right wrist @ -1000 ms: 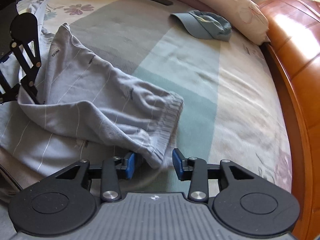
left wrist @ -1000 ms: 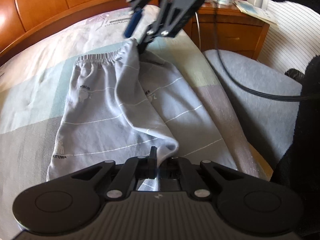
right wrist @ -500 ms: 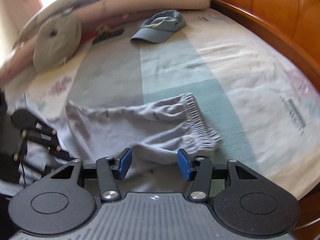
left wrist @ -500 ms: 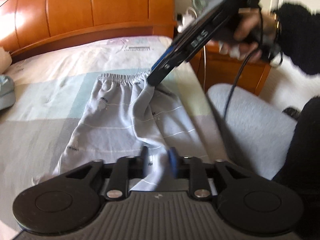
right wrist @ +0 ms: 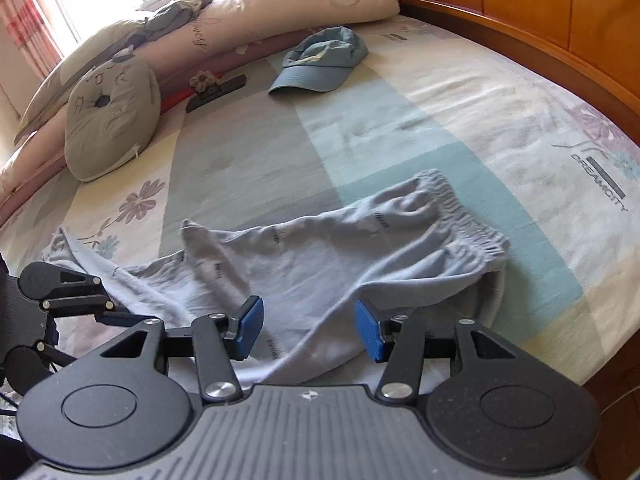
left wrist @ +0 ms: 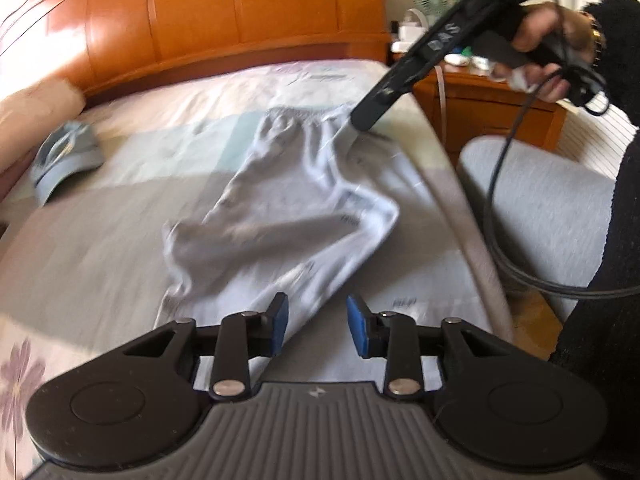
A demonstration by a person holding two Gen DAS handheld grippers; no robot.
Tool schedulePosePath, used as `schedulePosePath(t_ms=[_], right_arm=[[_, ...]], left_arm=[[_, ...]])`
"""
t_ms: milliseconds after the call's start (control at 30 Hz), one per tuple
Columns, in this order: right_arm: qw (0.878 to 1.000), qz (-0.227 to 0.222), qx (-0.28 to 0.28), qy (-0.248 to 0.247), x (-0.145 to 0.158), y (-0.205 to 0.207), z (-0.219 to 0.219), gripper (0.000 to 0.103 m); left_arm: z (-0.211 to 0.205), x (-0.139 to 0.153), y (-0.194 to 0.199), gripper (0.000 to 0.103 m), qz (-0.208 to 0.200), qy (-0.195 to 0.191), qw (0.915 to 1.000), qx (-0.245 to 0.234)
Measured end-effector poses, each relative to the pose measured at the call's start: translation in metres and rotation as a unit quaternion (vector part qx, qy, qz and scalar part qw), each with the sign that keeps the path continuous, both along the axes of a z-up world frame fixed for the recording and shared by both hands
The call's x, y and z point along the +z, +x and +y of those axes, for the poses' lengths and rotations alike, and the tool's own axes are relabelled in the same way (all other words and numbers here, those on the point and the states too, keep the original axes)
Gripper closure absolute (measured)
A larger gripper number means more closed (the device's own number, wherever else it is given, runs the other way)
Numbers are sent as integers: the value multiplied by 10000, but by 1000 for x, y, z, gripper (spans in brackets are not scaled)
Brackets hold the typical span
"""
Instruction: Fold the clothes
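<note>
Light grey pants with an elastic waistband lie folded lengthwise on the patchwork bed sheet. My left gripper hovers over the leg end, its jaws opening; the cloth's edge lies below the blue pads, which do not press on it. My right gripper is open above the waistband end of the pants, with nothing between its fingers. In the left wrist view the right gripper points down beside the waistband, held by a hand. The left gripper shows at the left edge of the right wrist view.
A blue cap lies further up the bed, near a grey cushion, a small black item and long pillows. The wooden headboard borders the bed. A nightstand and a grey seat stand beside it.
Both grippers have let go of the pants, which now lie folded flat on the bed. Both have drawn back and lifted; the right one has rolled, and the left jaws have parted.
</note>
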State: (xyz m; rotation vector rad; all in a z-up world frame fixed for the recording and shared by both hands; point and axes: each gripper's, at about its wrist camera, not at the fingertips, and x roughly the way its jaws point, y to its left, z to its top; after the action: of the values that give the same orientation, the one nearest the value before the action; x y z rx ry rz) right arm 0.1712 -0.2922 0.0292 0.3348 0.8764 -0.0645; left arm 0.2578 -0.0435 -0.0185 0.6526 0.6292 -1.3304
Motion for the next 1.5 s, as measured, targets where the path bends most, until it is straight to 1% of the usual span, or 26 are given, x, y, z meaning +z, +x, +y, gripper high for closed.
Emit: schedulePosePath(t_ms=[67, 167, 333, 433, 533, 600, 633, 700, 767, 800, 867, 900, 967, 1033, 1067, 1133, 1200, 1233, 1300, 1367, 1400, 1433, 1500], right_arm=[[9996, -32, 252, -104, 0, 5, 14, 46], [9971, -51, 627, -430, -2, 17, 36, 46], [9915, -300, 1061, -690, -11, 25, 49, 46], [9838, -317, 1400, -1071, -18, 17, 46, 47], [9736, -376, 1791, -1367, -26, 1, 37, 47], [9627, -488, 2178, -1527, -30, -7, 34, 47], [9567, -585, 2413, -1517, -32, -9, 35, 47], [9436, -780, 2902, -1390, -36, -9, 37, 47], [9275, -808, 3390, -1353, -40, -2, 46, 53], [9167, -827, 3631, -1444, -41, 0, 53, 55], [8869, -1003, 4180, -1694, -42, 0, 67, 56], [8760, -1044, 4380, -1730, -43, 2, 72, 56], [8626, -1015, 4600, -1846, -47, 10, 79, 61], [8513, -976, 4726, -2060, -53, 17, 87, 64], [8454, -978, 4785, -2163, -56, 19, 92, 65], [8314, -982, 4905, -2418, -63, 20, 101, 65], [8131, -1009, 5014, -2780, -70, 17, 109, 66], [8033, -1028, 5048, -2990, -75, 14, 113, 67], [7849, -1072, 5082, -3379, -82, 9, 120, 71], [7758, -1070, 5029, -3658, -87, 6, 124, 79], [7740, -1073, 4985, -3754, -87, 5, 125, 81], [7759, -1055, 4932, -3789, -86, 5, 125, 84], [7865, -973, 4786, -3781, -81, 6, 125, 85]], left_arm=[[7, 0, 3, 66, 126, 65, 9995, 284], [15, -6, 3, 66, 347, 207, 9969, 674], [27, -20, -6, 66, 516, 559, 9884, 1312], [23, -23, -8, 66, 483, 681, 9844, 1548], [13, -27, -14, 66, 276, 768, 9812, 1749], [8, -28, -19, 64, 145, 791, 9770, 1977], [7, -28, -23, 64, 99, 804, 9727, 2175], [6, -24, -30, 64, 76, 820, 9609, 2642], [8, -19, -39, 63, 144, 762, 9524, 2948], [10, -18, -41, 63, 186, 737, 9478, 3097], [11, -15, -42, 61, 249, 751, 9333, 3503], [11, -14, -41, 61, 297, 750, 9257, 3695], [12, -8, -40, 59, 423, 640, 9135, 3996], [14, -4, -39, 56, 598, 531, 9019, 4245], [15, -3, -39, 56, 677, 480, 8965, 4352], [17, -2, -39, 55, 812, 404, 8886, 4496], [19, -6, -39, 54, 1006, 354, 8819, 4592], [20, -7, -40, 54, 1112, 302, 8790, 4627], [23, -11, -39, 53, 1344, 165, 8769, 4612], [25, -14, -39, 49, 1463, 73, 8783, 4550], [25, -15, -38, 49, 1502, 36, 8804, 4499], [26, -16, -37, 48, 1544, -5, 8824, 4445], [27, -17, -33, 47, 1682, -120, 8846, 4348]])
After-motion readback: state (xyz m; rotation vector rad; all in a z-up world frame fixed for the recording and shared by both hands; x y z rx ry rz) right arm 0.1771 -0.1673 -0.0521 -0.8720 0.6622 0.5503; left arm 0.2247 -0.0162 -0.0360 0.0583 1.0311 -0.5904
